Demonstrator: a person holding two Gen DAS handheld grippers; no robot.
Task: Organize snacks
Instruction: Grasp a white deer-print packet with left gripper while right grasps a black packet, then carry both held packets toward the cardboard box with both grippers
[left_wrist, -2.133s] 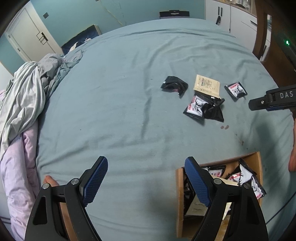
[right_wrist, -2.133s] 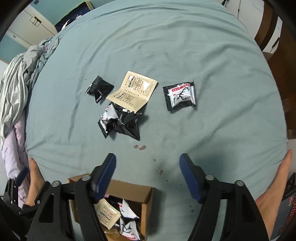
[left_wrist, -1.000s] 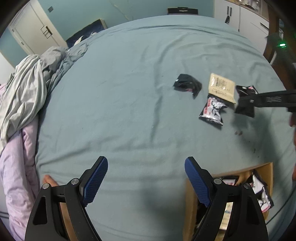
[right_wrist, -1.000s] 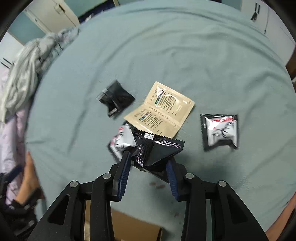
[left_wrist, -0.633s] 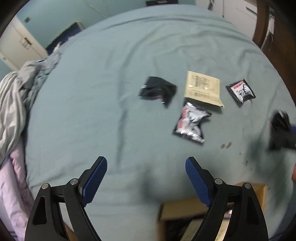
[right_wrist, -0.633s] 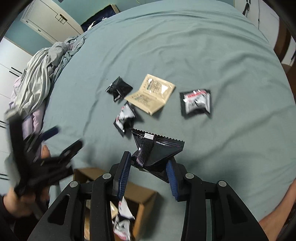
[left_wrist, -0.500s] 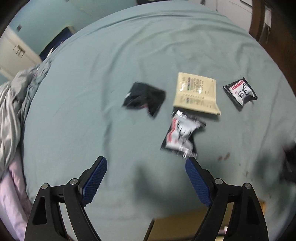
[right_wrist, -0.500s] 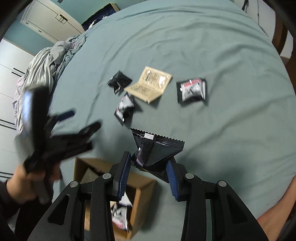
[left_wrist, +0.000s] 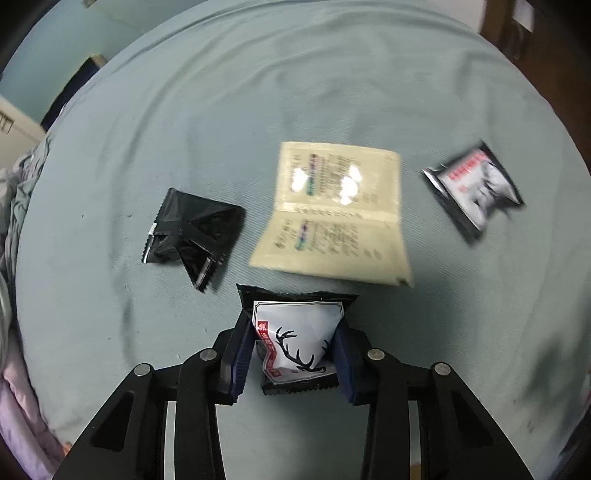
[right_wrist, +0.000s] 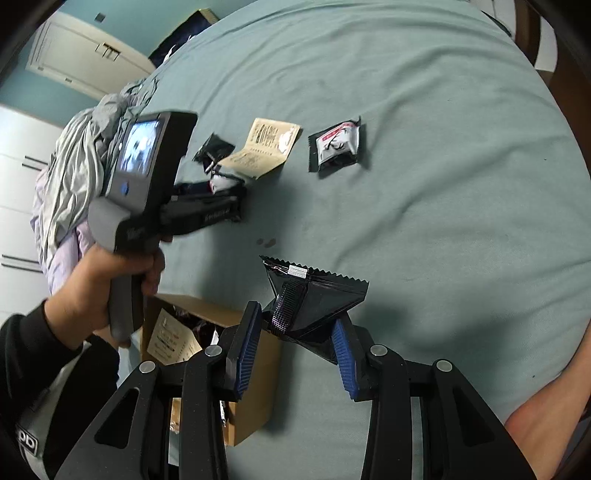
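Observation:
My left gripper (left_wrist: 292, 328) points down at the teal bed, its jaws closing, pads pressing both sides of a white deer-print snack packet (left_wrist: 299, 321). The right wrist view shows that same gripper (right_wrist: 221, 190) low on the sheet with the packet (right_wrist: 223, 181) in it. My right gripper (right_wrist: 295, 317) is shut on a black snack packet (right_wrist: 317, 295), held above the sheet beside the open cardboard box (right_wrist: 255, 387). Loose on the bed lie a black packet (left_wrist: 192, 232), a tan double sachet (left_wrist: 332, 218) and another deer-print packet (left_wrist: 472, 188).
The box holds several packets and a tan sachet (right_wrist: 170, 339). Crumpled grey and lilac bedding (right_wrist: 74, 155) lies at the bed's left side. A person's hand (right_wrist: 110, 280) grips the left tool. Small dark stains (right_wrist: 266, 242) mark the sheet.
The left gripper came down from open over the bed and closed on the deer-print packet. The right gripper drew back toward the box, still holding the black packet.

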